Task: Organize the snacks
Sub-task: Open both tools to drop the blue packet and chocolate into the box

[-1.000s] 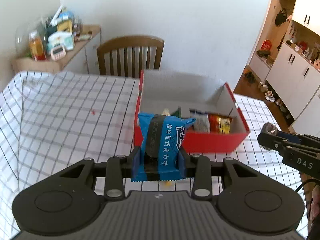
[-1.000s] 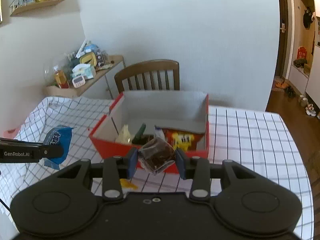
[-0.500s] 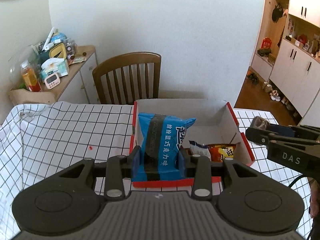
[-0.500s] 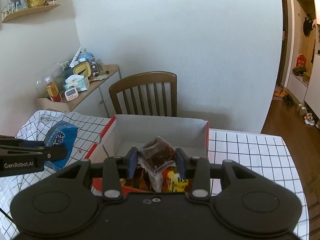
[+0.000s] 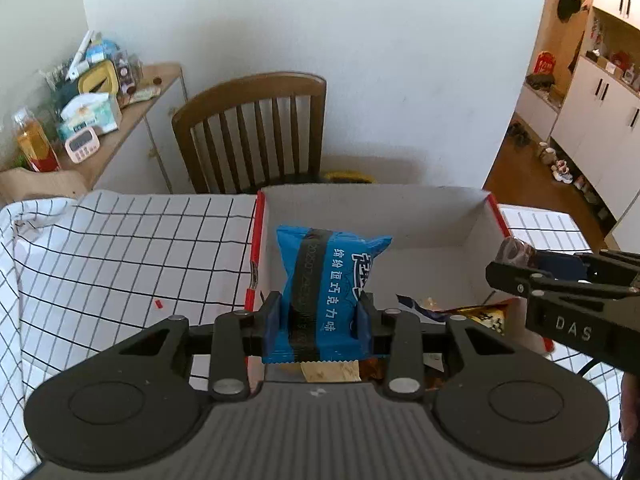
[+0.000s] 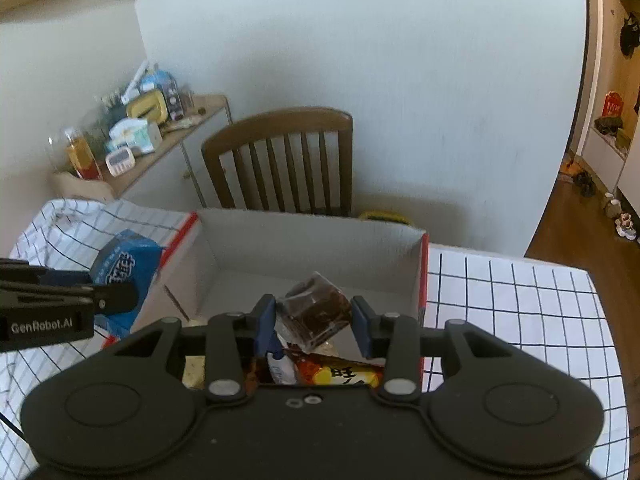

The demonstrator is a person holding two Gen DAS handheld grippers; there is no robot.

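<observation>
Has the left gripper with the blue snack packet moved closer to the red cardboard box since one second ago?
Yes. The left gripper advanced toward the wooden chair; its blue snack packet now hangs over the red cardboard box.

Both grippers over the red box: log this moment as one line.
left gripper: shut on blue snack packet | right gripper: shut on clear-wrapped brown snack | both above red cardboard box | release: not yet

Tool bodies hide the box's (image 6: 312, 240) nearer snacks (image 6: 340, 374); their labels unreadable.

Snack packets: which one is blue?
The blue packet in the left gripper, above the box. The right gripper holds a clear brown packet; the ones in the box are orange or white.
</observation>
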